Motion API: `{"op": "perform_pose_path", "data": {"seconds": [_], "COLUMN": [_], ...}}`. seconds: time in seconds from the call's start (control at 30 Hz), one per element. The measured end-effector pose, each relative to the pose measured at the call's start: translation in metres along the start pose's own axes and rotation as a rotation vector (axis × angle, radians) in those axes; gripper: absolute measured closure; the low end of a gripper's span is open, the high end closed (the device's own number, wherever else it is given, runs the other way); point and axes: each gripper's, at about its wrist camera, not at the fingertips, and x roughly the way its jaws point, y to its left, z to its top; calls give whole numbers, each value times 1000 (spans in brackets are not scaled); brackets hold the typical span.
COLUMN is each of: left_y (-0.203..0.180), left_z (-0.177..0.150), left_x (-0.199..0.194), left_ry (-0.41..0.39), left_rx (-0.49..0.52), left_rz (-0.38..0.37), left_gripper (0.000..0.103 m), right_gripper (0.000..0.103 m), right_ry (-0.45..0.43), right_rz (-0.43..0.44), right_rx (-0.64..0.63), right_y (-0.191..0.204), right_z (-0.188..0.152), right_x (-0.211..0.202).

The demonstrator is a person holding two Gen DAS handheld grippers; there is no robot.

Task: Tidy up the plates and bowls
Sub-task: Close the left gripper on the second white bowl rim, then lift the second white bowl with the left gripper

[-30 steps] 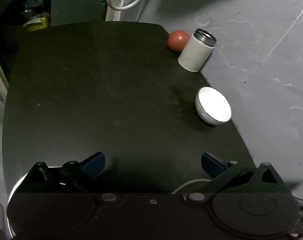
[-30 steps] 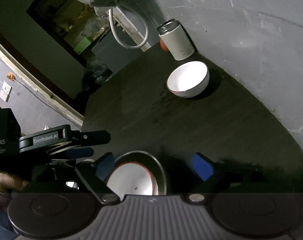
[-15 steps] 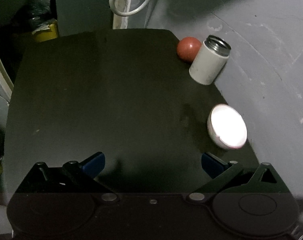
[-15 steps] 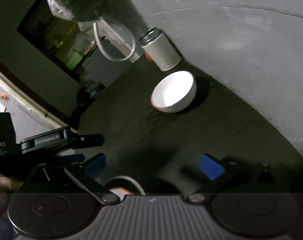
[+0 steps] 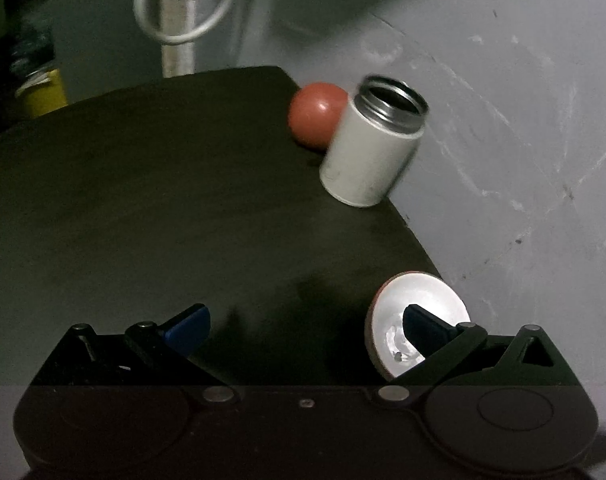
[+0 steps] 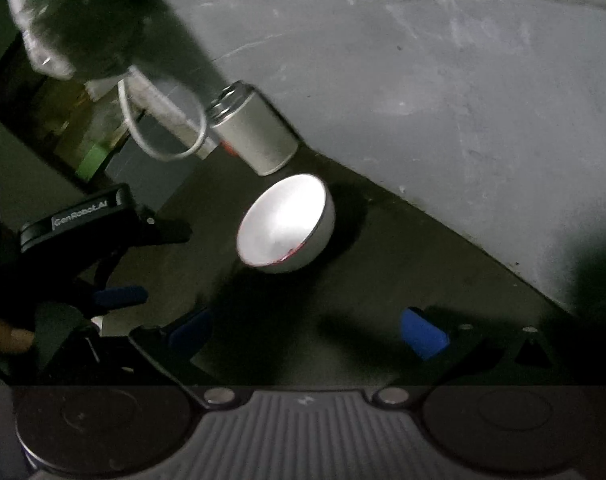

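Two hand-held grippers above a dark table bearing one white bowl.

The small white ceramic bowl with a reddish rim [image 6: 285, 222] rests on the matt black tabletop [image 5: 143, 220], close to the table's edge along the grey plastered wall [image 5: 523, 140] and just in front of an open-mouthed white cylindrical metal canister [image 5: 369, 152]; a round red ball [image 5: 317, 114] lies behind the canister. The left gripper [image 5: 303, 324] is spread wide and grasps nothing; its right-hand finger [image 5: 427, 328] overlaps the bowl in the left wrist view, contact unclear. The right gripper [image 6: 307, 330], with blue pads, has just been opening; it stands fully released, nothing between its jaws, bowl ahead.
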Motion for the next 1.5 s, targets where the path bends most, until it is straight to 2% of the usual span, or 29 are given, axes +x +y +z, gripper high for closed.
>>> {"op": "perform_pose_path", "data": {"seconds": [0.13, 0.27, 0.6, 0.77, 0.87, 0.97, 1.0, 1.03, 1.17, 1.23, 1.3, 1.4, 1.5], "left_y": [-7, -12, -15, -16, -19, -21, -22, -22, -24, -23, -23, -22, -22], "left_z": [2, 1, 1, -1, -2, -5, -6, -7, -10, -11, -13, -15, -17], "left_x": [14, 18, 19, 22, 22, 21, 22, 22, 22, 23, 24, 25, 24], "left_ry": [16, -14, -40, -27, -13, -9, -7, -5, -1, -3, -5, -4, -8], "left_rx": [57, 101, 137, 143, 164, 175, 176, 173, 159, 139, 126, 103, 96], "left_rz": [6, 45, 54, 53, 44, 26, 18, 3, -44, -82, -95, -125, -130], "left_gripper": [1, 1, 3, 12, 25, 37, 44, 52, 67, 81, 84, 96, 96], "right_gripper": [0, 4, 18, 25, 29, 41, 44, 45, 55, 60, 67, 73, 75], "right_ry": [-32, -51, -81, -85, -87, -85, -85, -86, -82, -80, -77, -73, -73], "right_rz": [-63, -128, -162, -170, -172, -154, -154, -151, -134, -121, -107, -89, -80], "right_rx": [-3, -31, -59, -67, -76, -69, -73, -75, -74, -76, -86, -99, -102], "right_y": [1, 6, 15, 17, 18, 18, 18, 18, 17, 17, 19, 20, 20], "right_z": [6, 10, 22, 24, 25, 26, 26, 26, 27, 27, 28, 29, 29], "right_x": [10, 18, 35, 41, 44, 45, 46, 46, 47, 48, 48, 49, 50]}}
